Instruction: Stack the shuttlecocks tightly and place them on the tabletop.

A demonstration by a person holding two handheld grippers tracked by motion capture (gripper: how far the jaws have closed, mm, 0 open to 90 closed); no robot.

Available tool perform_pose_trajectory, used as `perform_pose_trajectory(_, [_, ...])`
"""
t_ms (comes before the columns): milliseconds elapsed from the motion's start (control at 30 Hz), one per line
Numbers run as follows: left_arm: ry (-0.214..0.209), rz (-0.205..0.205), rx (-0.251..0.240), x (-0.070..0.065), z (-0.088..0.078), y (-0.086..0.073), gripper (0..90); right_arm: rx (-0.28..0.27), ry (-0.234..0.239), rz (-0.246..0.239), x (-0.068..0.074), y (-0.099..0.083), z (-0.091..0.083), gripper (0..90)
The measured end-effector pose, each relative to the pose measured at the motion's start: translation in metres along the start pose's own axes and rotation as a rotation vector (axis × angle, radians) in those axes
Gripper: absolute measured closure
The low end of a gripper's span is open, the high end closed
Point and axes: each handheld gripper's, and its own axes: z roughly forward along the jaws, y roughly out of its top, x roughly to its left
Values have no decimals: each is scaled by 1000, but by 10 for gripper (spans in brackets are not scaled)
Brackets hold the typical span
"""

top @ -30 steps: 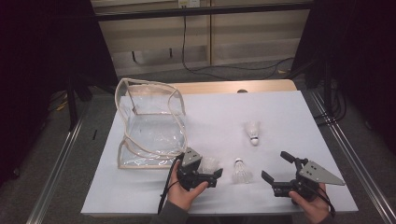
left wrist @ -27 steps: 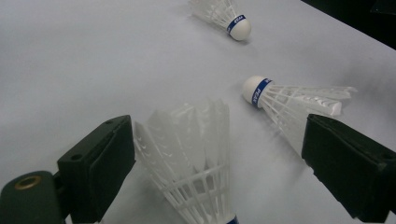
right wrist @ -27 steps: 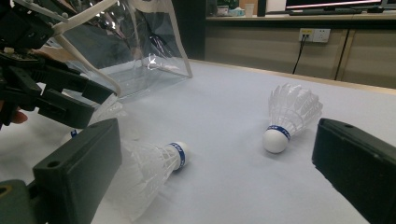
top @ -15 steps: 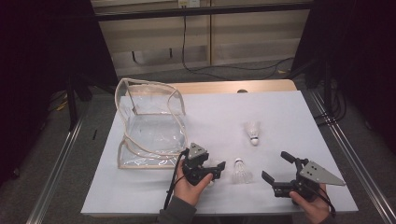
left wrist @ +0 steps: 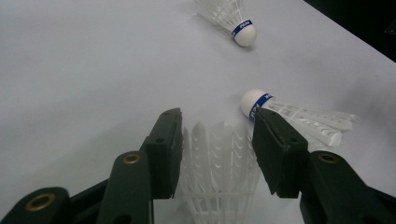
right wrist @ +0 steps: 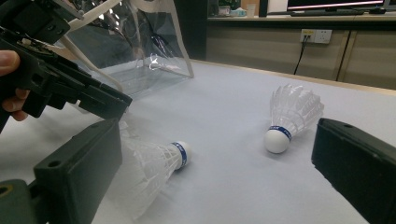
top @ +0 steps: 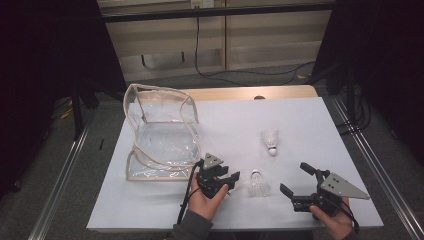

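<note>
From the high view, the left gripper [top: 231, 181] sits near the front of the white table [top: 300, 120], just right of the clear plastic zip pouch with cream edging [top: 161, 134], while the right gripper [top: 296, 181] rests well apart from it with its jaws spread wide and nothing between them. Two white feathered shuttlecocks lie loose: the near one [top: 257, 184] between the grippers, the far one [top: 270, 141] farther back. In the left gripper view, the jaws have just been closing around a third white shuttlecock's feather skirt [left wrist: 219, 163]; both pads look to touch it, so I judge it gripped or nearly so. The packing seems barely begun: no shuttlecock is visible inside the pouch. Each cork carries a blue band with white lettering too small to read. In the right gripper view, the pouch stands open behind the left gripper.
</note>
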Motion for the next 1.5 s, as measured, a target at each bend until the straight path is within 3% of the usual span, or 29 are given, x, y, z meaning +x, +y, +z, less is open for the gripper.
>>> perform_pose_trajectory(200, [-3, 9, 19, -1, 0, 0, 700, -1, 0, -1, 0, 0, 0, 13])
perform_pose_trajectory(300, [-24, 9, 41, -3, 4, -2, 768, -1, -1, 1, 0, 0, 0, 14])
perform_pose_trajectory(433, [-15, 21, 50, -5, 4, -1, 850, -3, -2, -2, 0, 0, -1, 14])
perform_pose_trajectory(600, [0, 55, 61, -8, 4, 2, 864, -4, -2, -1, 0, 0, -2, 15])
perform_pose_trajectory(867, [32, 73, -6, -8, 4, 21, 861, -4, -1, -3, 0, 0, -2, 15])
perform_pose_trajectory(1167, [95, 160, -26, -9, 19, 42, 854, -7, -2, -6, -1, 0, -2, 18])
perform_pose_trajectory(1367, [100, 140, -49, -4, 28, 49, 855, -6, -4, 1, -1, 0, -3, 18])
perform_pose_trajectory(1500, [136, 156, -55, -2, 35, 56, 856, -5, -1, -1, -1, 0, -3, 18])
